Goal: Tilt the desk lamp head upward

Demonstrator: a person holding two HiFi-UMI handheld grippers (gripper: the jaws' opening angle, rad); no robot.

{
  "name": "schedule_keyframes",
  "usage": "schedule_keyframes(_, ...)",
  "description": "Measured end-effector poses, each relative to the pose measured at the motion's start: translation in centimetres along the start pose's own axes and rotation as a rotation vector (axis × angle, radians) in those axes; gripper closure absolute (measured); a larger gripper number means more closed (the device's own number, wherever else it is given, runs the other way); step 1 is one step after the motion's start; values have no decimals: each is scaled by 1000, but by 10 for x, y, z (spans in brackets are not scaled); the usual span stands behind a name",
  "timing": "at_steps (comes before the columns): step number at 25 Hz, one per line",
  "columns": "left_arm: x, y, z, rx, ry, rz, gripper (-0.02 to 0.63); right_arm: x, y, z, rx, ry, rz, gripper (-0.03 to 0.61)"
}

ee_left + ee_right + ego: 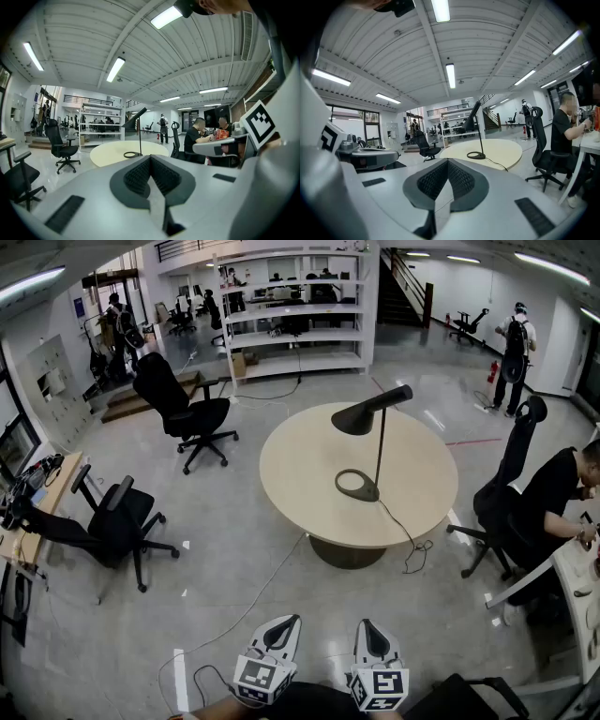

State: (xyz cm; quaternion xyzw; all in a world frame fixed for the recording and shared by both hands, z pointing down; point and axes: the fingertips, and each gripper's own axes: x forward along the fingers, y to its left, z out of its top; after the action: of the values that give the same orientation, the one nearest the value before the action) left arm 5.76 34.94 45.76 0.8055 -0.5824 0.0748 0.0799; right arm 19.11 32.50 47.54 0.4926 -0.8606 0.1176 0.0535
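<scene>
A black desk lamp stands on the round beige table (pixel 300 474), well ahead of me. Its ring base (pixel 357 486) sits near the table's middle, and a thin stem rises to the cone head (pixel 361 415), which slopes down to the left. My left gripper (pixel 284 624) and right gripper (pixel 367 625) are low in the head view, side by side, far short of the table. Both are shut with nothing between the pads. The left gripper view has the lamp head (pixel 134 117) beyond the left gripper (pixel 151 160). The right gripper view shows the lamp head (pixel 472 114) past the right gripper (pixel 448 162).
Black office chairs (pixel 192 413) (pixel 117 521) stand left of the table, another chair (pixel 511 474) to its right. A seated person (pixel 553 498) works at a desk on the right. The lamp cord (pixel 412 545) hangs off the table's front right edge. A cable (pixel 253 596) crosses the floor.
</scene>
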Motion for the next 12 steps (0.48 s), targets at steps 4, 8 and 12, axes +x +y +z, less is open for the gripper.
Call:
schedule_keyframes(4,14,-10,-11,-4,17,-7,566,4,-22,2,8,-3,-4,569)
schedule_keyframes(8,28,-6,-12,-5,23,-8,566,20,-27,-1,10,10,5,569)
schedule_keyframes(12,50,6,-18,-15,35,-27,566,42,-32,-4,5,24,-4,569)
